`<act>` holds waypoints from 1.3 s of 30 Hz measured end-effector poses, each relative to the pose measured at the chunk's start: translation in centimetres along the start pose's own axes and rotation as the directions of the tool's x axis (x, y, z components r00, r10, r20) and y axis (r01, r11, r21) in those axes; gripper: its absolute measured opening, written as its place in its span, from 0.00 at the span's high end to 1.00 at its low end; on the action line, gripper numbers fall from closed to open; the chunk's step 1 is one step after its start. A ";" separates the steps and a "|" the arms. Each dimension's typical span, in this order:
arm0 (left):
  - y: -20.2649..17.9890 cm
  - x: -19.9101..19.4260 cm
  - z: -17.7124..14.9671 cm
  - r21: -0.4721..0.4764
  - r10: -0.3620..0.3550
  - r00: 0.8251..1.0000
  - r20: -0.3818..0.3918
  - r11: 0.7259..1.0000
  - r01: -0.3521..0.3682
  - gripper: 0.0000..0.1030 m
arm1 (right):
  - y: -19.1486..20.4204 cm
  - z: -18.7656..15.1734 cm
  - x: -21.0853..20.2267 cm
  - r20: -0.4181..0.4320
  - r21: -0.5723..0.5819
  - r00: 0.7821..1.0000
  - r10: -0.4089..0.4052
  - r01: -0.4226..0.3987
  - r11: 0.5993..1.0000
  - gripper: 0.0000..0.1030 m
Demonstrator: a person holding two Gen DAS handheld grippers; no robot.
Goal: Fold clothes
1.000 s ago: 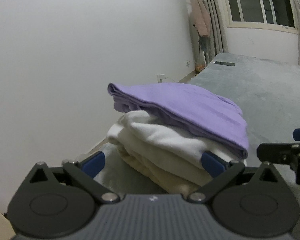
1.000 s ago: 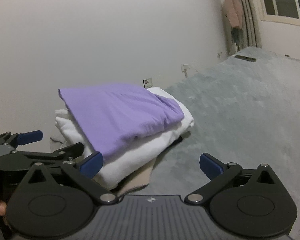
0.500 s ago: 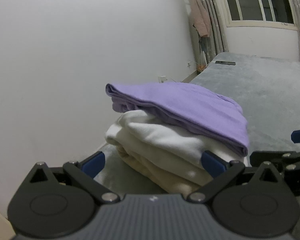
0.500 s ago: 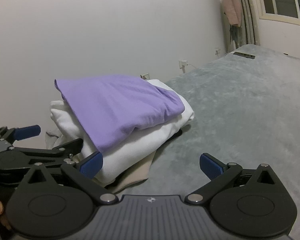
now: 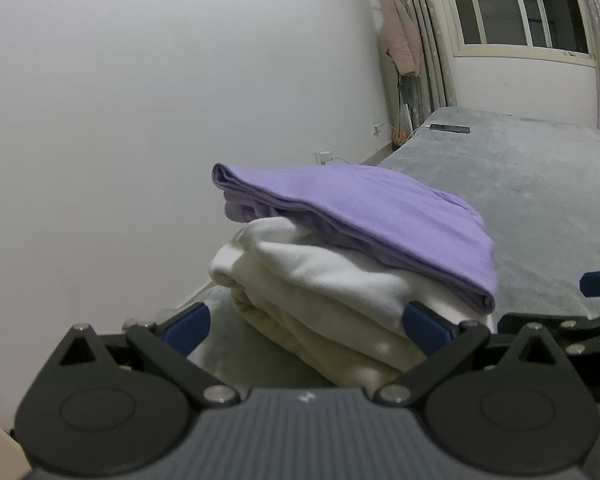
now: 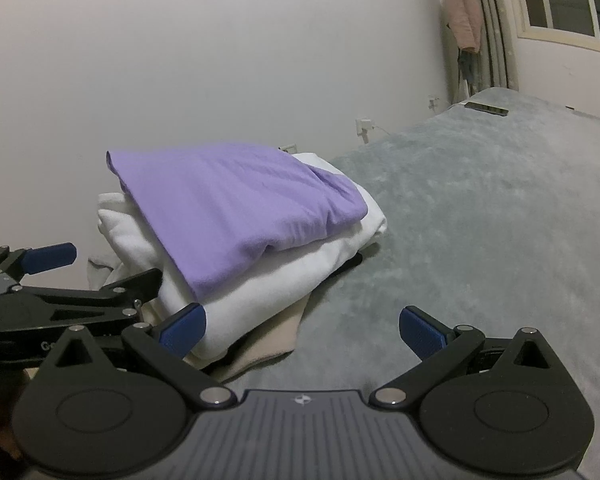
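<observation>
A stack of folded clothes sits on a grey bed near the wall. On top lies a folded purple garment (image 5: 364,216) (image 6: 236,204), under it a thick white garment (image 5: 320,276) (image 6: 276,276), and a beige garment (image 5: 340,356) (image 6: 268,344) at the bottom. My left gripper (image 5: 306,322) is open, its blue pads either side of the stack's near end without gripping it. My right gripper (image 6: 302,330) is open over the bed just right of the stack, its left pad close to the white garment. The left gripper (image 6: 52,280) also shows at the right wrist view's left edge.
The grey plush bed cover (image 6: 480,216) stretches to the right and far back. A dark phone (image 5: 450,128) (image 6: 486,109) lies at its far end. The white wall (image 5: 140,120) runs close behind the stack. A pink garment (image 5: 402,36) hangs by the curtains and window.
Both grippers have drawn back a little from the stack and stay open. The stack itself has not moved.
</observation>
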State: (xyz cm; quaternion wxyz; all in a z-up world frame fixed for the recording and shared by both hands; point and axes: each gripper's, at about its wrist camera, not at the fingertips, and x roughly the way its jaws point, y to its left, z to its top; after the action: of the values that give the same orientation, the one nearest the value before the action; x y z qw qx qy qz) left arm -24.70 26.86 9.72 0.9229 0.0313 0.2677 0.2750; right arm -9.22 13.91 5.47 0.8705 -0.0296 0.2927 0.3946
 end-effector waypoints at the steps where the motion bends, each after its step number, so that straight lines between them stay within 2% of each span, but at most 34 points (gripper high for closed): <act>1: 0.1 0.1 0.0 -0.002 -0.002 1.000 -0.001 1.000 0.002 0.00 | 0.0 0.0 0.0 0.000 0.000 1.000 0.000 0.000 1.000 0.00; 39: 0.0 -0.1 0.0 -0.002 0.007 1.000 -0.008 1.000 -0.007 0.00 | 0.3 0.0 2.2 -0.017 0.019 1.000 -0.021 0.022 1.000 0.00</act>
State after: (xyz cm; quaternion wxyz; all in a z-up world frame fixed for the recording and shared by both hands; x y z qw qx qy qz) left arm -24.76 26.80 9.77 0.9209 0.0299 0.2711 0.2785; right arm -8.25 15.58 4.36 0.8724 -0.0278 0.3033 0.3822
